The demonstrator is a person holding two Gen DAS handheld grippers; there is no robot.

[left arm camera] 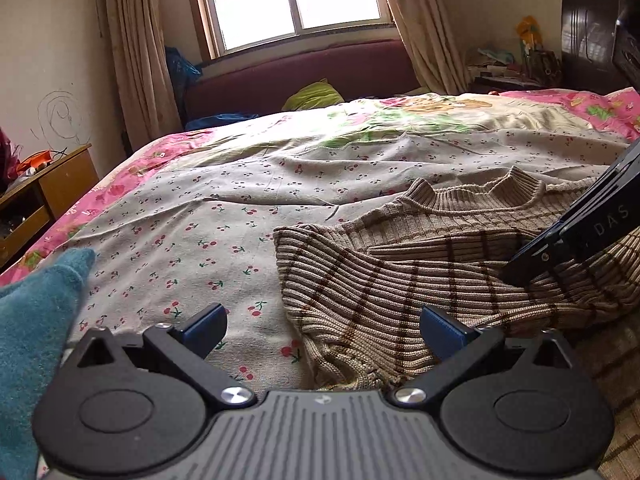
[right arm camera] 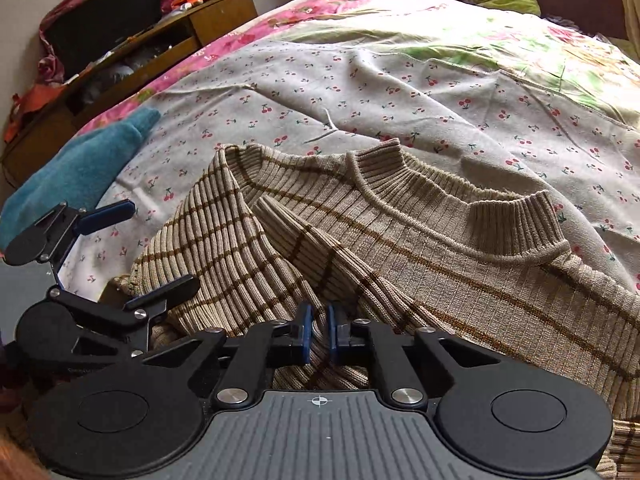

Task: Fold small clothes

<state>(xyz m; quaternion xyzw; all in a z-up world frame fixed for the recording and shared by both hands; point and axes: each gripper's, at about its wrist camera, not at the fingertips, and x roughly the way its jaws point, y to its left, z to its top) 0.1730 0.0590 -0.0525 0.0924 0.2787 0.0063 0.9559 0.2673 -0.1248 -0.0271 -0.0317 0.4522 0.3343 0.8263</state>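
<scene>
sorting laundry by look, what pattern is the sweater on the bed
Beige rib knit with thin brown stripes; sweater shows best in the right wrist view.

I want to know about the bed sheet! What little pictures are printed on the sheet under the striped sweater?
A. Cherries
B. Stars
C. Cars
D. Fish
A: the pale sheet around the striped sweater is dotted with small red cherries on green stems.
</scene>
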